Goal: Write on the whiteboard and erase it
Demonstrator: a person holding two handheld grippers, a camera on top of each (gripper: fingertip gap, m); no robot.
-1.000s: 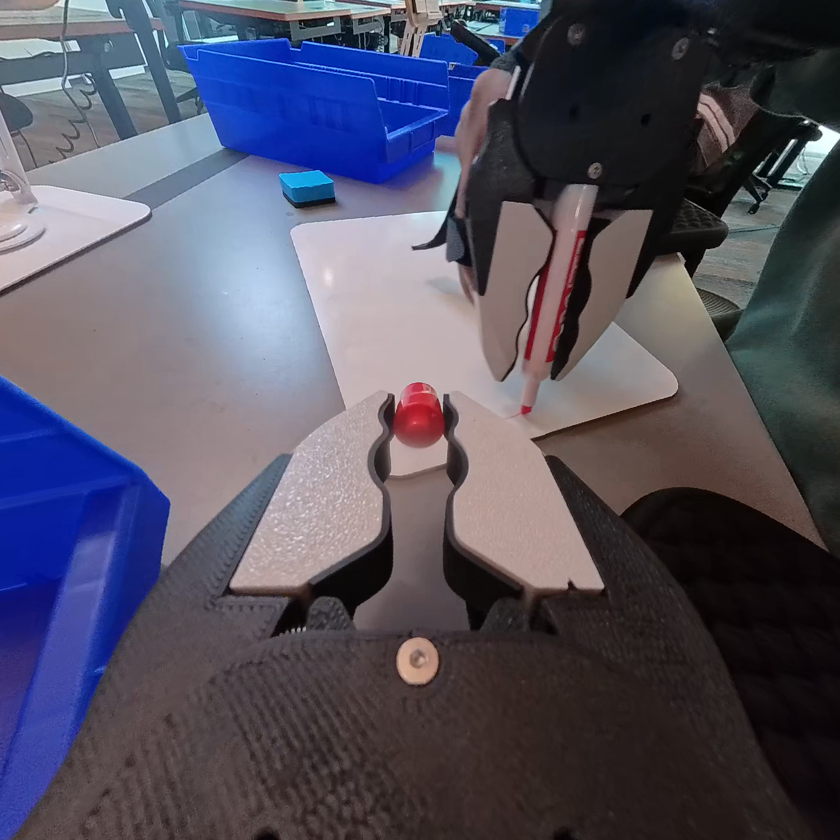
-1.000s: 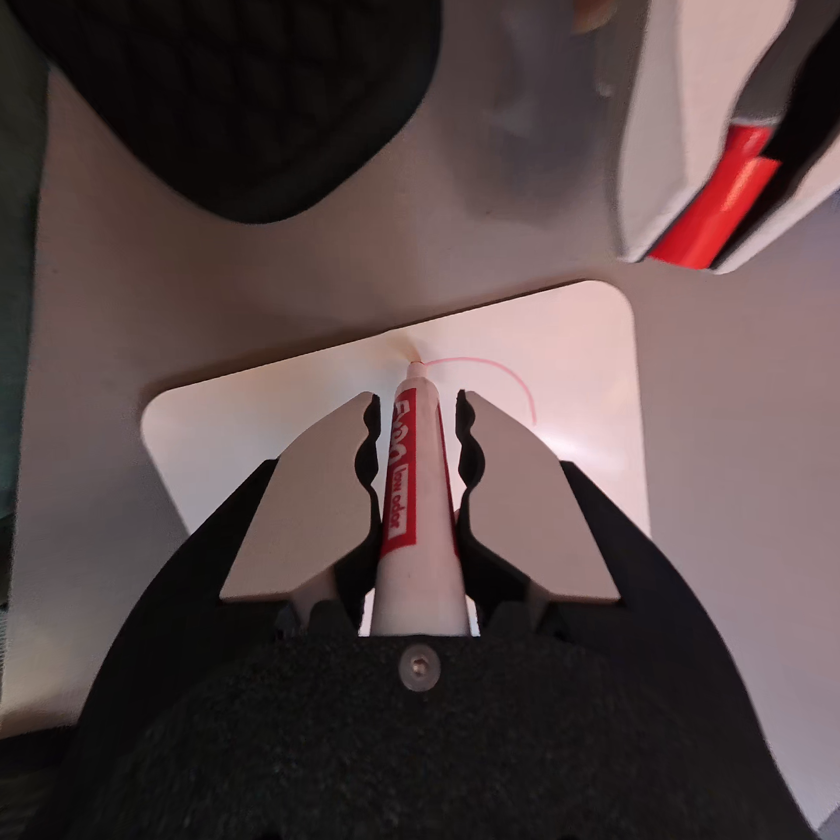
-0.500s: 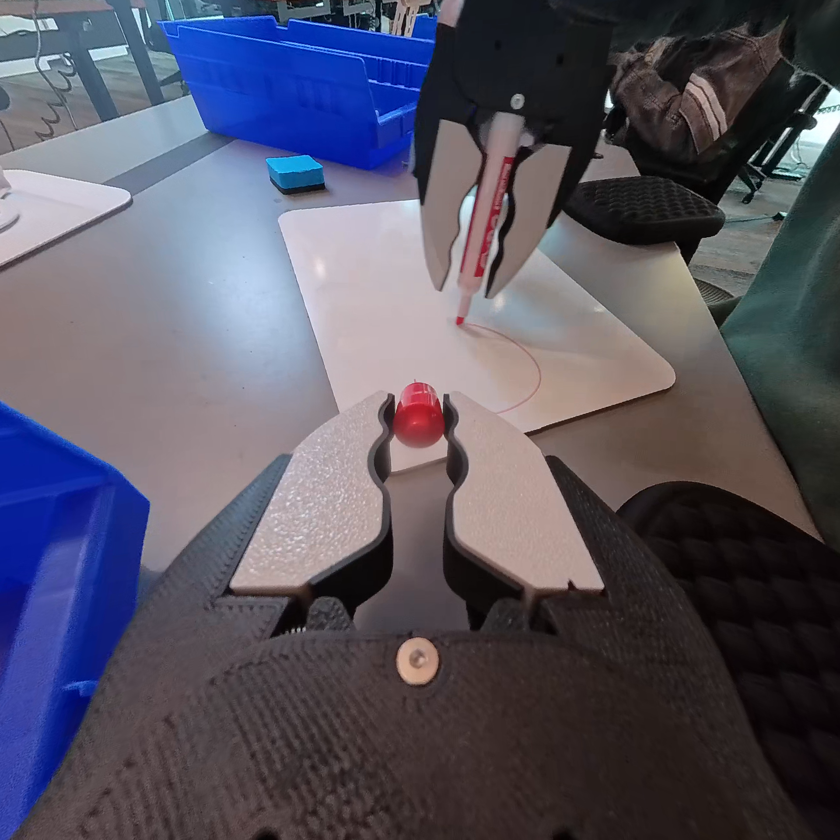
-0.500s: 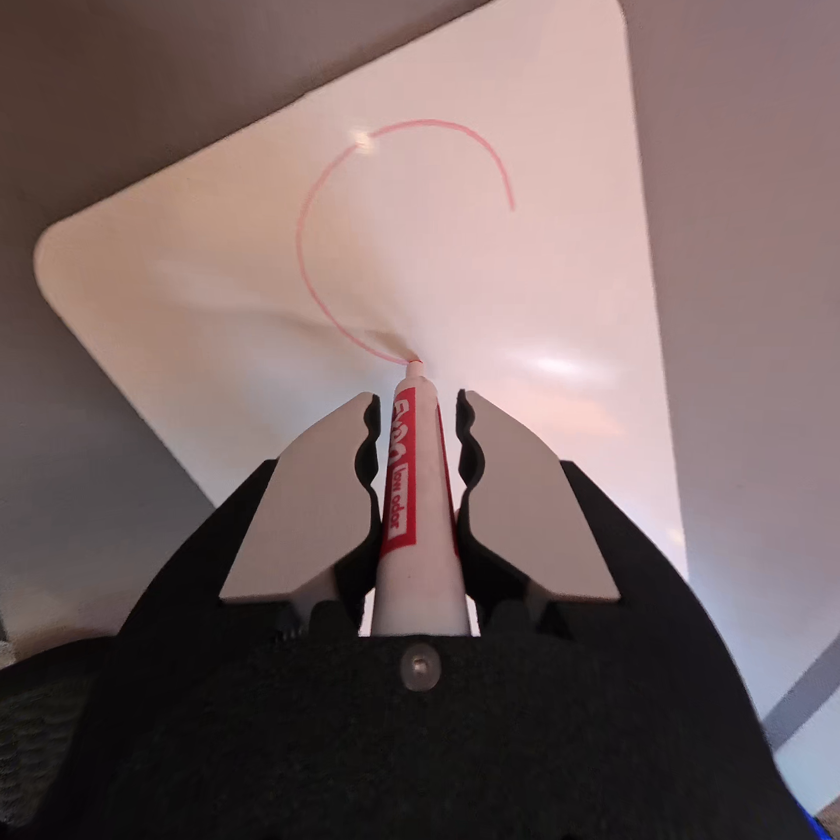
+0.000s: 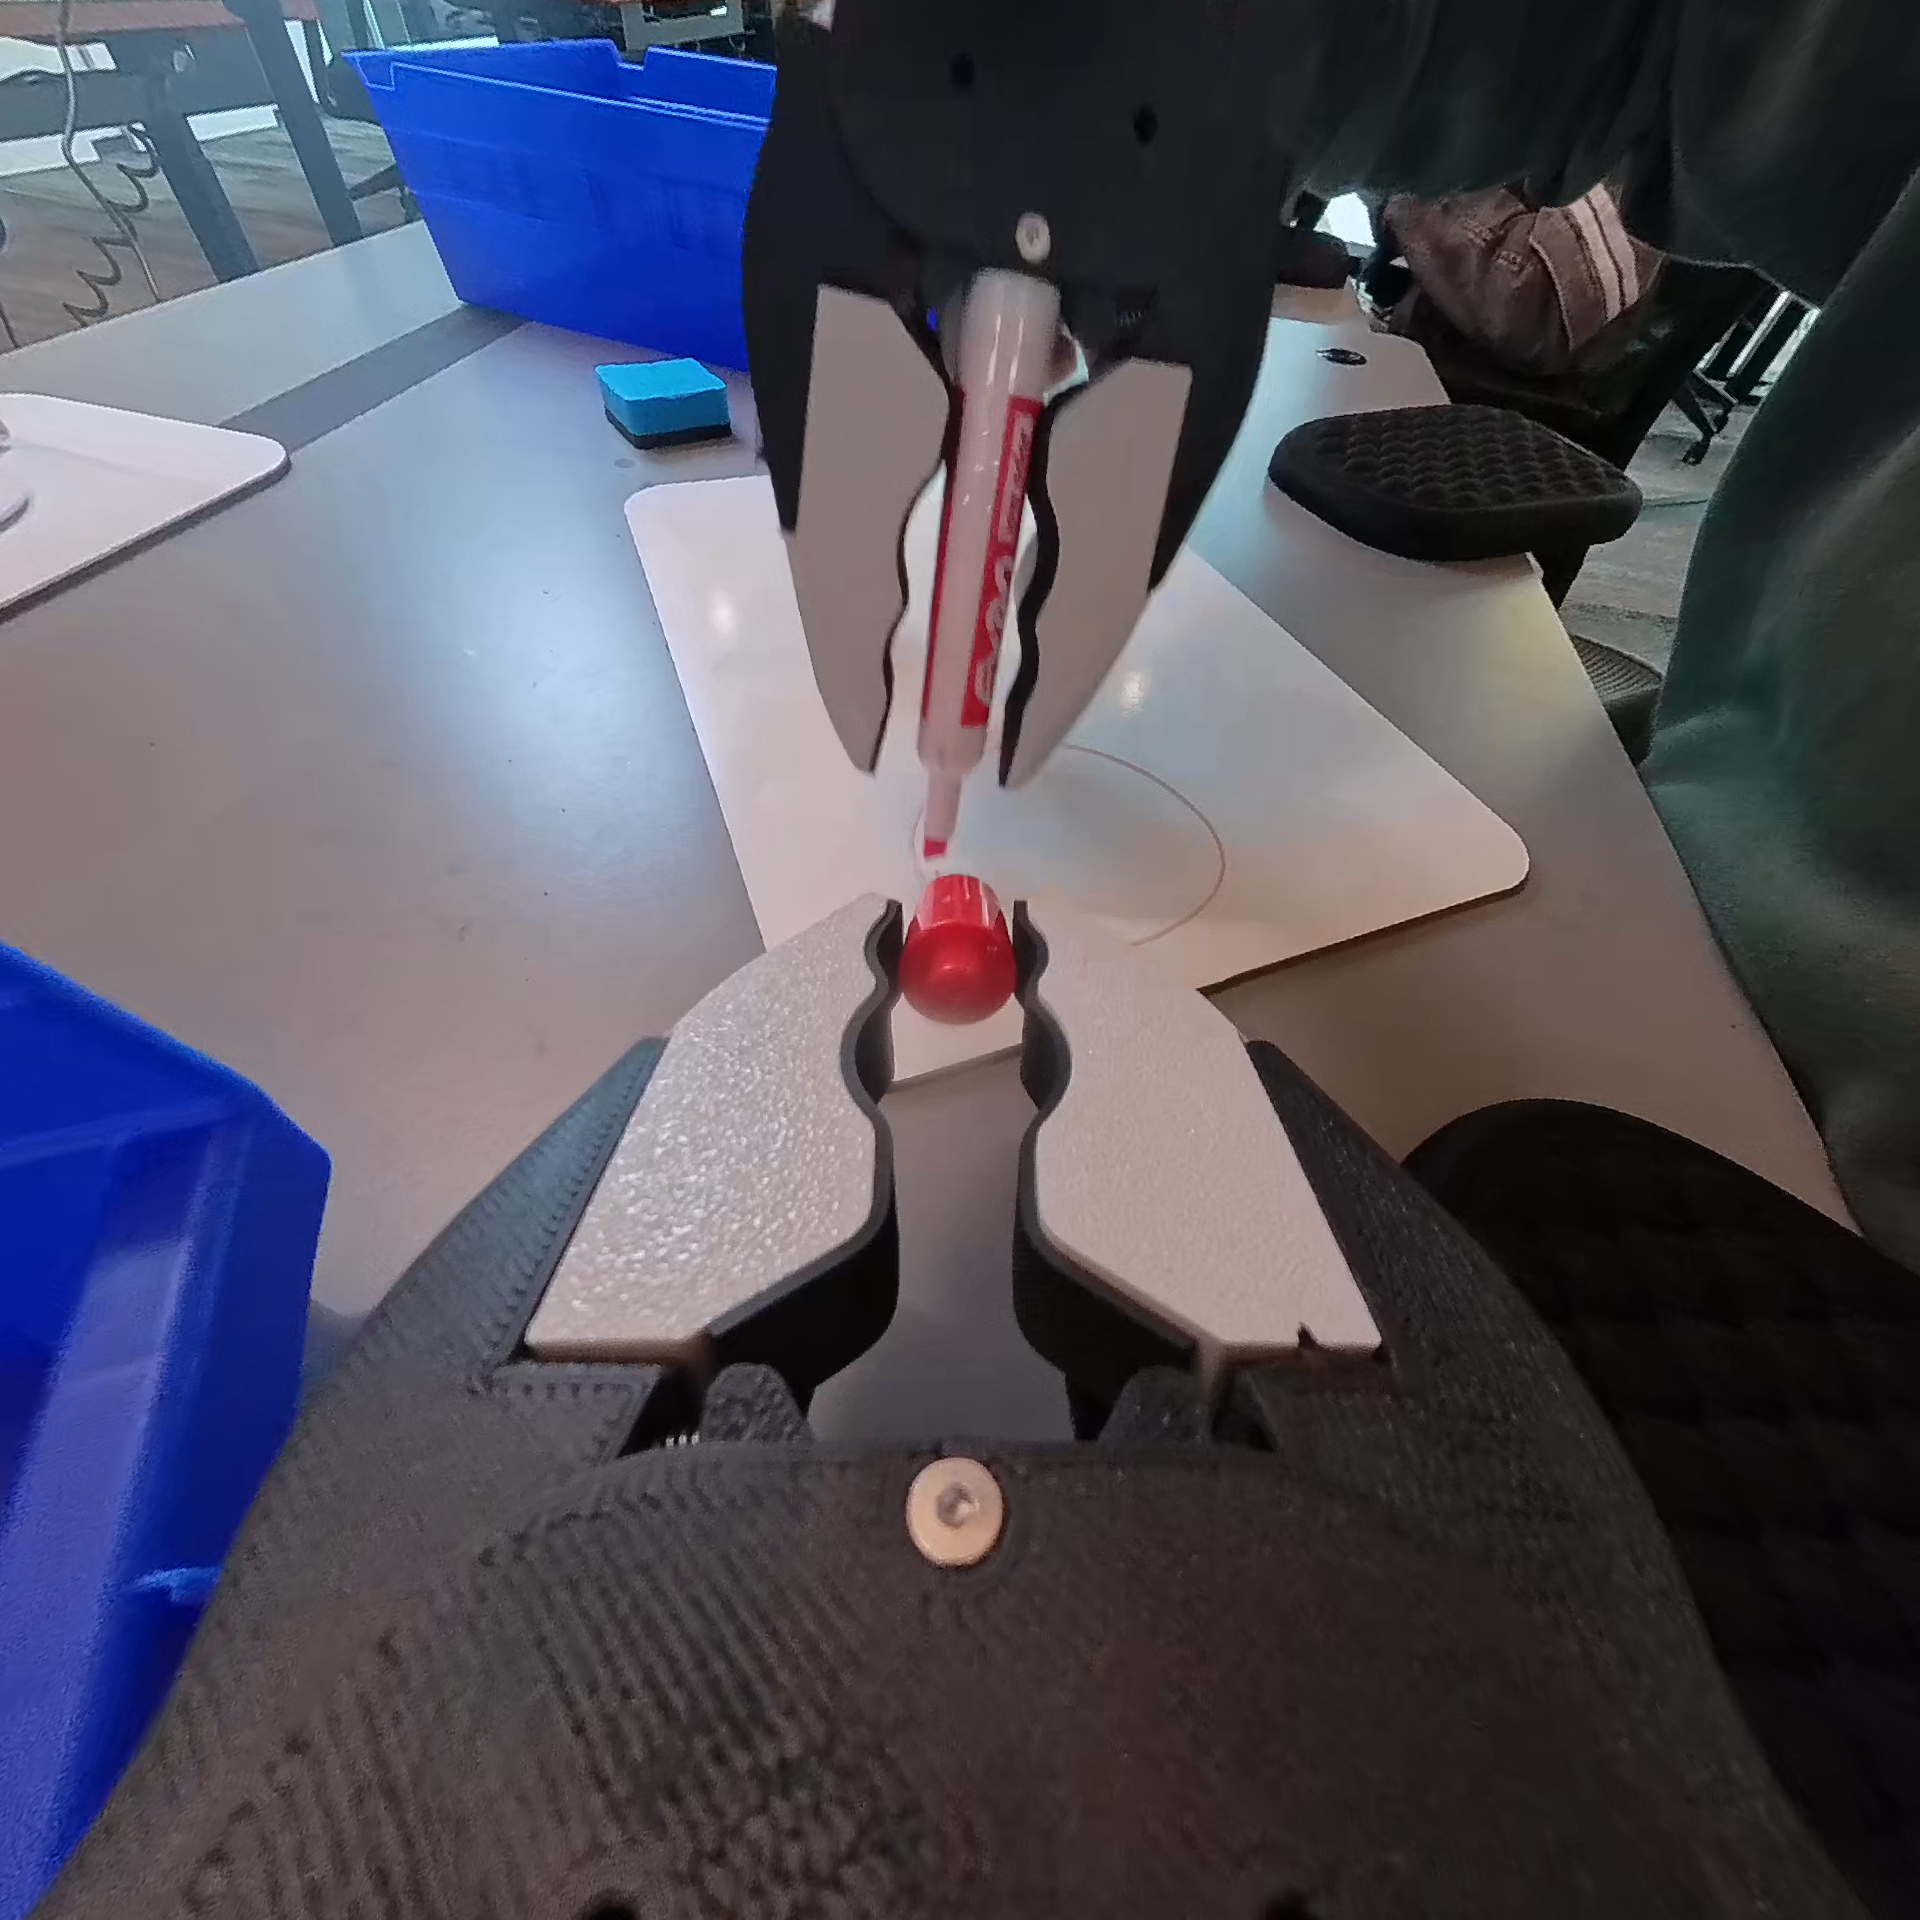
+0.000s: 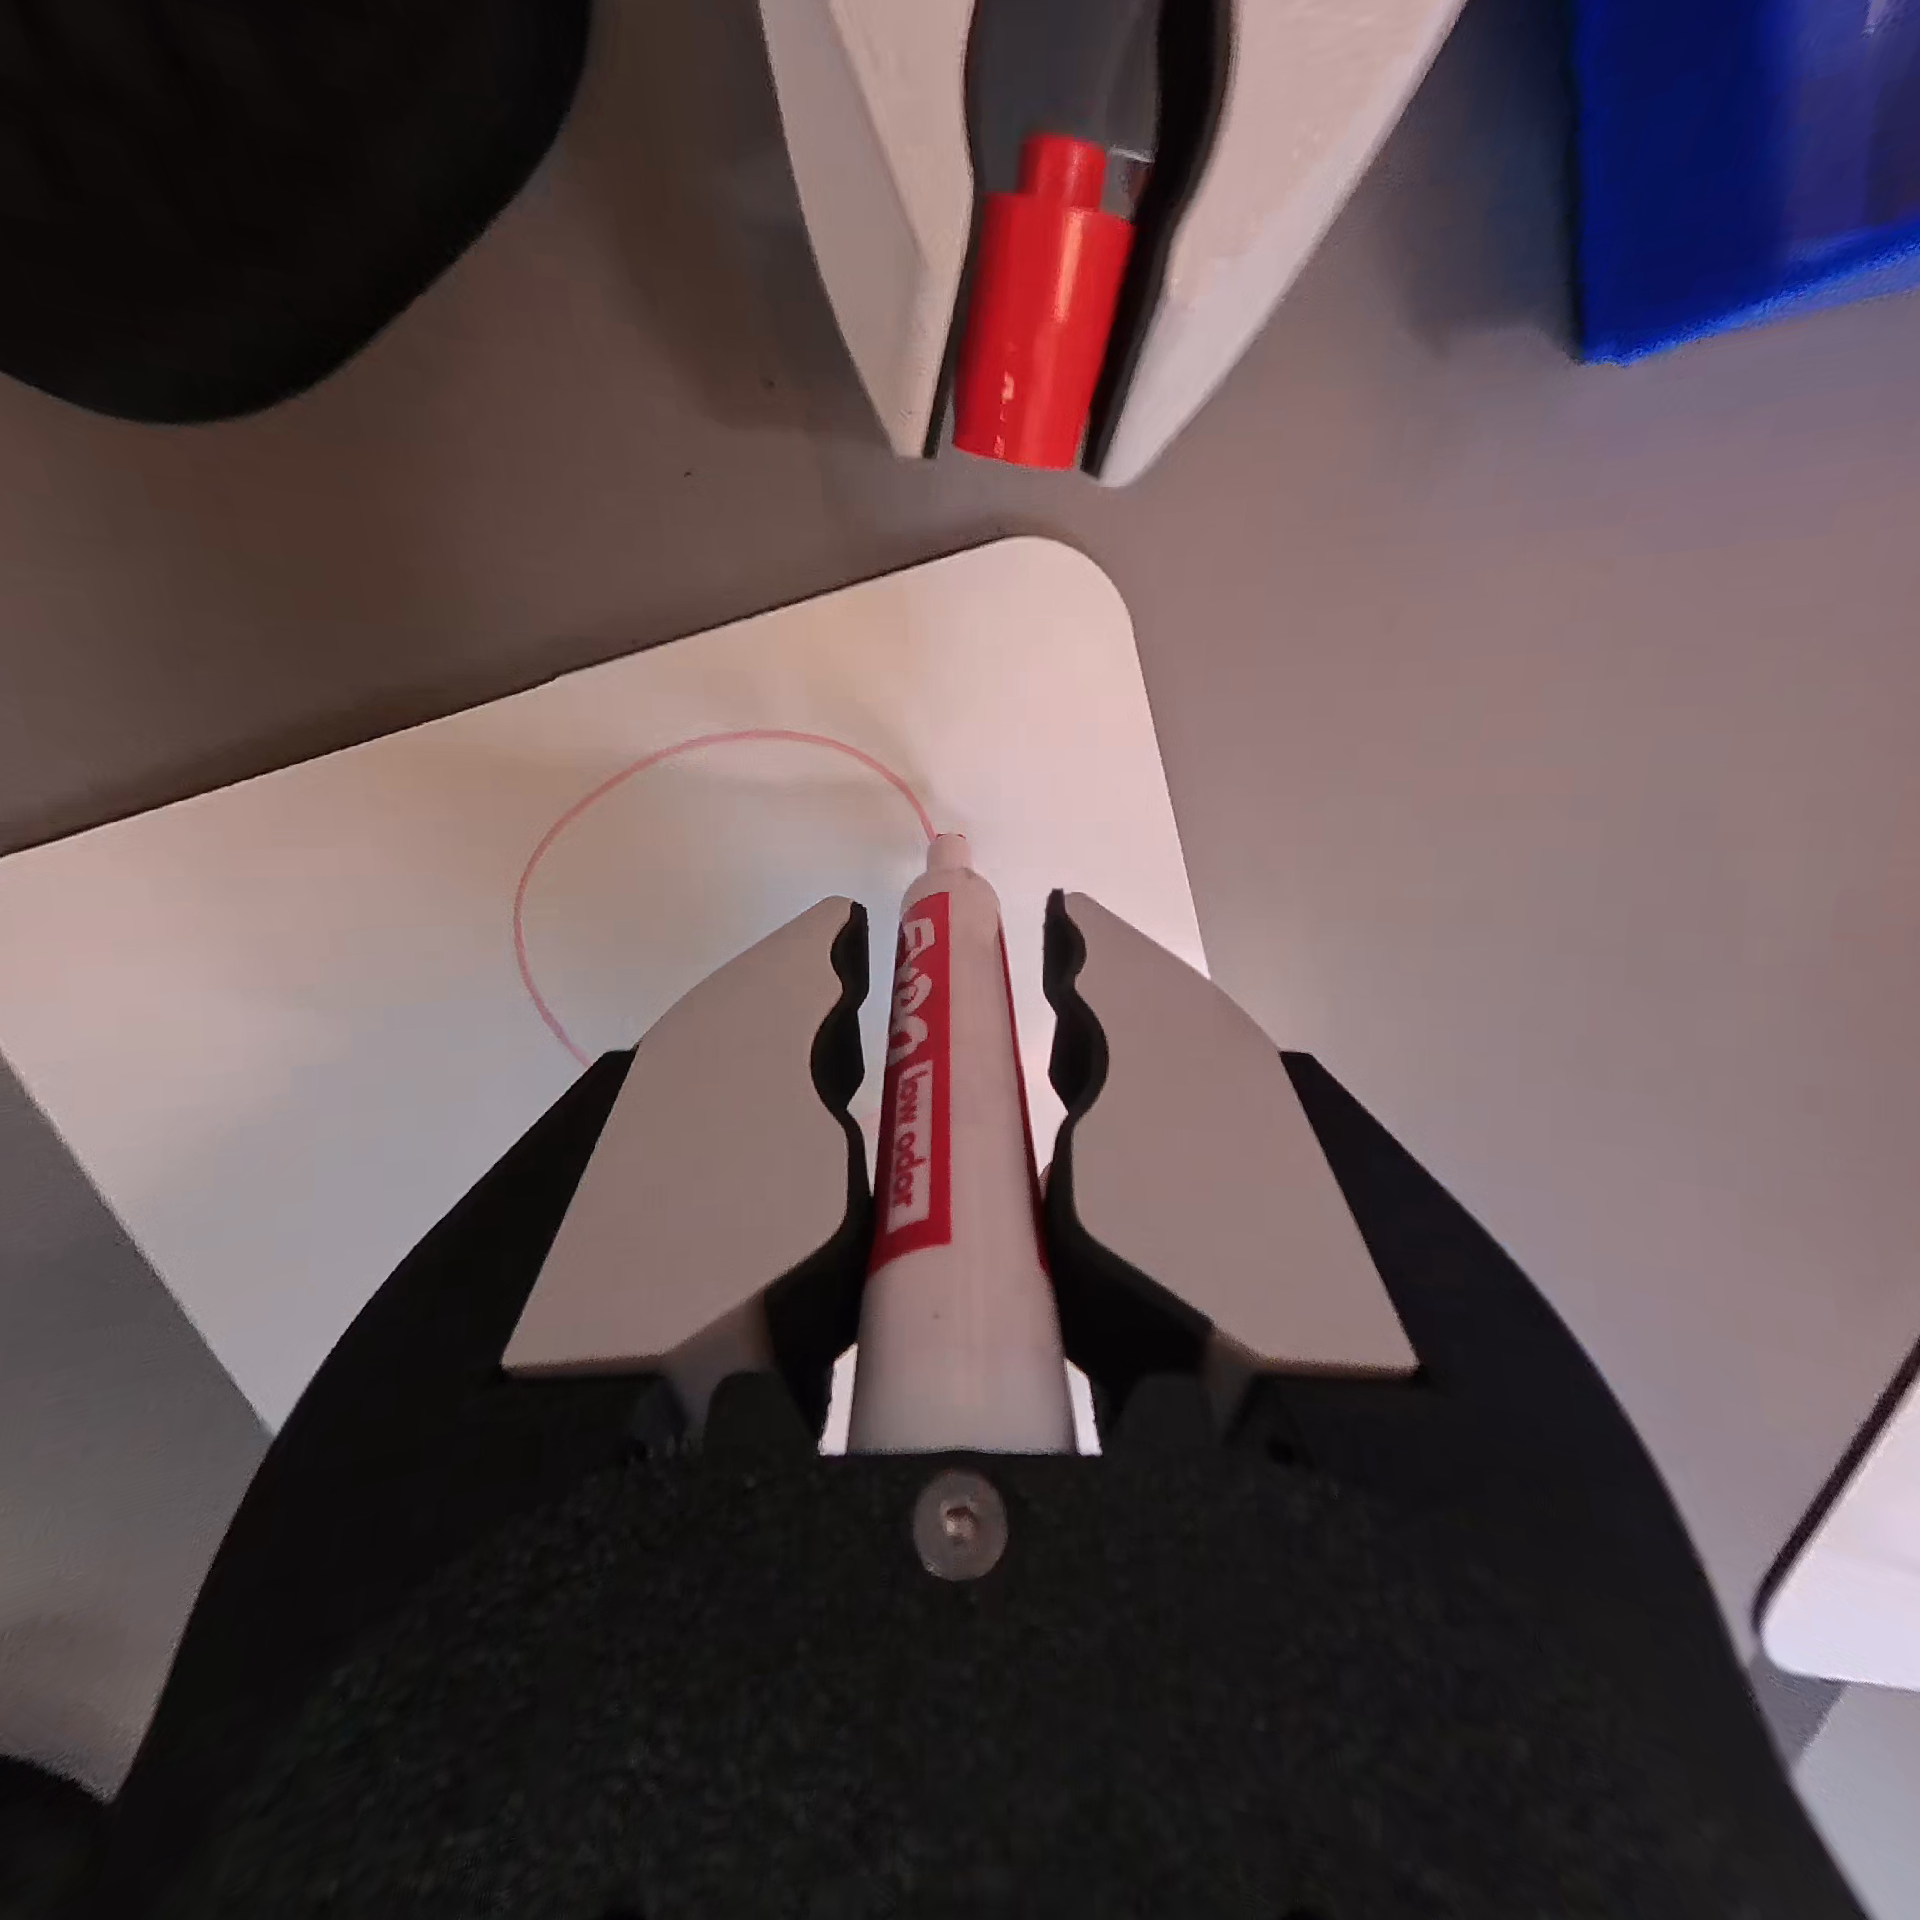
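A small white whiteboard [image 5: 1299,727] lies flat on the grey table, and also shows in the right wrist view [image 6: 312,935]. My right gripper [image 6: 951,914] is shut on a white and red marker [image 6: 935,1143], tip down on the board at the end of a thin red circle line [image 6: 665,769]. The same gripper [image 5: 940,769] and marker [image 5: 982,582] show in the left wrist view. My left gripper [image 5: 954,925] is shut on the red marker cap [image 5: 954,956] at the board's near edge; it also shows from above [image 6: 1023,457] holding the cap [image 6: 1039,281]. A blue eraser [image 5: 662,400] lies beyond the board.
Blue plastic bins stand at the back [image 5: 582,187] and at the near left [image 5: 114,1299]. A second white board [image 5: 114,488] lies at the far left. Black chair armrests [image 5: 1455,483] flank the table's right edge, beside a person's dark green sleeve [image 5: 1787,727]. Some 7 centimeters of space lies between my two pairs of fingers.
The right gripper has drawn the marker round toward the left gripper, so the red arc has grown into a nearly closed circle. The left gripper has kept still with the cap.
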